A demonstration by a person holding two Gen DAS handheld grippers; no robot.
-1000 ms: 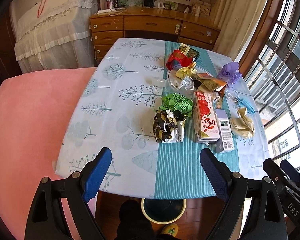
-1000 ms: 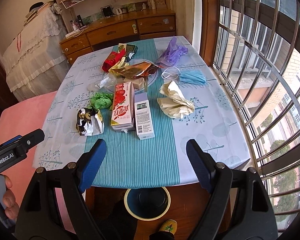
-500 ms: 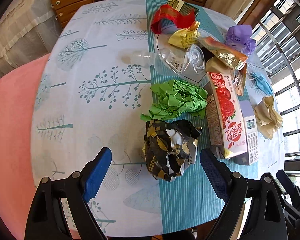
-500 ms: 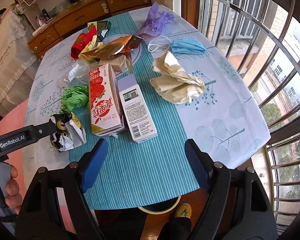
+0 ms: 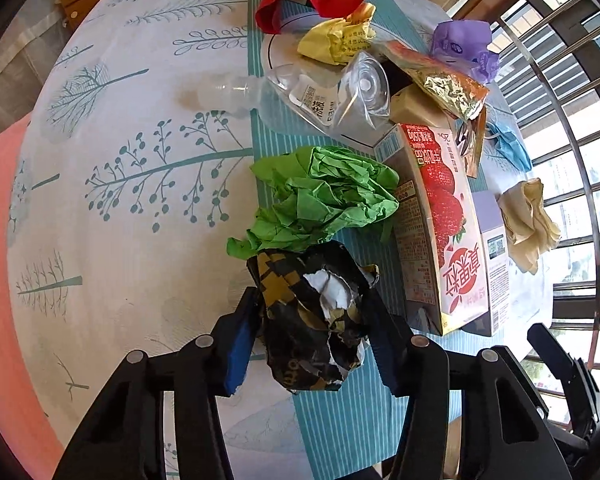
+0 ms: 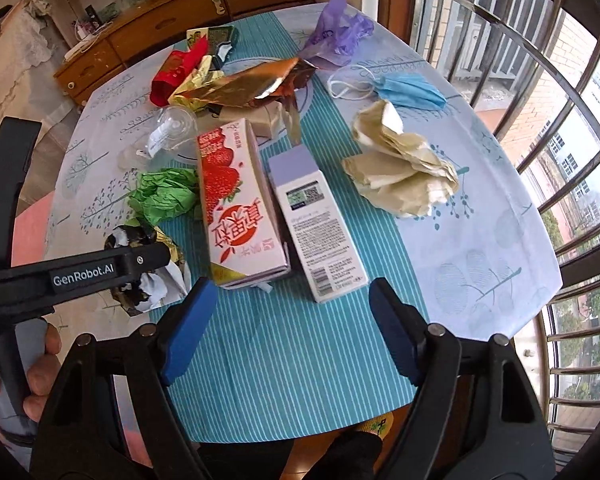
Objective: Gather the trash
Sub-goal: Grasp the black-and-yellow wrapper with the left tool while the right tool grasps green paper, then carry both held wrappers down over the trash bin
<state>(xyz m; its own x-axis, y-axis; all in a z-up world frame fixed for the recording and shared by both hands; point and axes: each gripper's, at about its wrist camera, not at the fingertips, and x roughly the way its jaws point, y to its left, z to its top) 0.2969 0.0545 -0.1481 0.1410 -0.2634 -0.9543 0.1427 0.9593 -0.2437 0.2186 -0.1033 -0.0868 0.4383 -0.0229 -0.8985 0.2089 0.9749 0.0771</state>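
My left gripper (image 5: 314,304) is shut on a crumpled black and gold wrapper (image 5: 320,320) that rests on the table; the wrapper also shows in the right wrist view (image 6: 140,276), partly behind the left gripper's body. A crumpled green paper (image 5: 320,200) lies just beyond it. My right gripper (image 6: 292,304) is open and empty above the teal runner, just short of a strawberry milk carton (image 6: 236,204) and a purple and white box (image 6: 316,224).
A beige paper wad (image 6: 400,168), blue face mask (image 6: 408,88), purple bag (image 6: 336,32), gold foil wrapper (image 6: 244,84), red wrapper (image 6: 172,72) and clear plastic bottle (image 5: 300,96) lie on the table. A window grille (image 6: 540,80) is at right, a wooden dresser (image 6: 180,20) behind.
My left gripper moved forward and down over the table and closed on the black and gold wrapper. My right gripper moved forward and lower toward the cartons, still open.
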